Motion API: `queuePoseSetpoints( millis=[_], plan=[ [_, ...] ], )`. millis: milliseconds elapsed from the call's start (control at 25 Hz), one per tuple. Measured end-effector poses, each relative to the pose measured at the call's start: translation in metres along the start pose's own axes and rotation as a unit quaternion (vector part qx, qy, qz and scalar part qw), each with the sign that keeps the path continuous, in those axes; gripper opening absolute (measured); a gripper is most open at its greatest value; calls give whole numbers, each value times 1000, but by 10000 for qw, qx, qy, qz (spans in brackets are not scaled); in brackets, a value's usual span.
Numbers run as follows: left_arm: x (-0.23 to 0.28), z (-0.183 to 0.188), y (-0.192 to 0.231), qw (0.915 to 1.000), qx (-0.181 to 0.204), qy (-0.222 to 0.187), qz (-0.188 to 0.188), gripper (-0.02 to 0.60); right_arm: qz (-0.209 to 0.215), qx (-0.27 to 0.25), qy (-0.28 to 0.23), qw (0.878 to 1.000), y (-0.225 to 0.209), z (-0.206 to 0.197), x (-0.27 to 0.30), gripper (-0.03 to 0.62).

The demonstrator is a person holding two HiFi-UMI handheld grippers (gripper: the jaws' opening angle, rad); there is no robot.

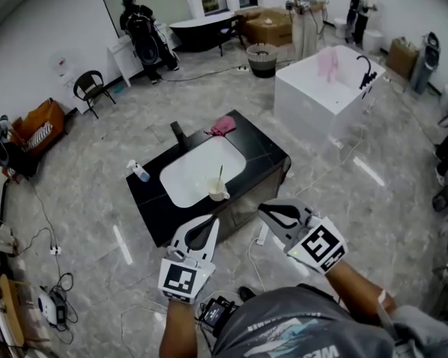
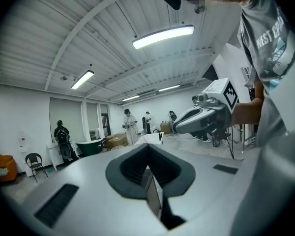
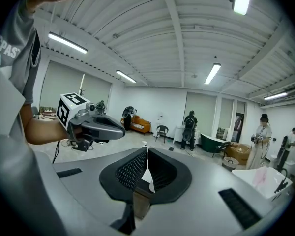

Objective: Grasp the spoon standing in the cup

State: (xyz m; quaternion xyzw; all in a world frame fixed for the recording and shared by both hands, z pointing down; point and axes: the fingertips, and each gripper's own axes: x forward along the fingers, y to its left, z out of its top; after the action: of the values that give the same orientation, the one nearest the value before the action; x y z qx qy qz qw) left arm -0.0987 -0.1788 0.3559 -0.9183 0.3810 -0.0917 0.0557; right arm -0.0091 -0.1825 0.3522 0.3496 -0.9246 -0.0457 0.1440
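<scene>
In the head view a pale cup (image 1: 217,190) stands at the front rim of the white basin (image 1: 183,176), set in a black vanity top (image 1: 267,152). A thin spoon (image 1: 221,174) stands upright in it. My left gripper (image 1: 210,223) hangs shut and empty just in front of the vanity, below the cup. The right gripper (image 1: 263,209) is shut and empty too, lower right of the cup. Both gripper views look out across the room and up at the ceiling, so cup and spoon are out of sight there. Each shows the other: right gripper (image 2: 206,116), left gripper (image 3: 96,125).
On the vanity are a small spray bottle (image 1: 138,171) at the left, a black tap (image 1: 178,131) and a pink cloth (image 1: 222,124) at the back. A white bathtub (image 1: 325,88) stands far right. Cables (image 1: 48,297) lie on the floor at left. People stand at the room's far end.
</scene>
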Motion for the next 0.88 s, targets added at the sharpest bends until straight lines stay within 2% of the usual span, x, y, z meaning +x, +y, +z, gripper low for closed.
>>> queuePoseSetpoints(
  millis=[200,480,880],
  plan=[
    [-3,-5,16,9998,-15,-101,-163,2,-114,-93,124,9998,6,6,16,34],
    [-1,-11,36,9996,-186,-125,-151,2,-111,-96,208,9997,3,11,36,34],
    [17,-25,65,9994,-298,148,113,2,318,13,184,9993,-13,5,77,34]
  ],
)
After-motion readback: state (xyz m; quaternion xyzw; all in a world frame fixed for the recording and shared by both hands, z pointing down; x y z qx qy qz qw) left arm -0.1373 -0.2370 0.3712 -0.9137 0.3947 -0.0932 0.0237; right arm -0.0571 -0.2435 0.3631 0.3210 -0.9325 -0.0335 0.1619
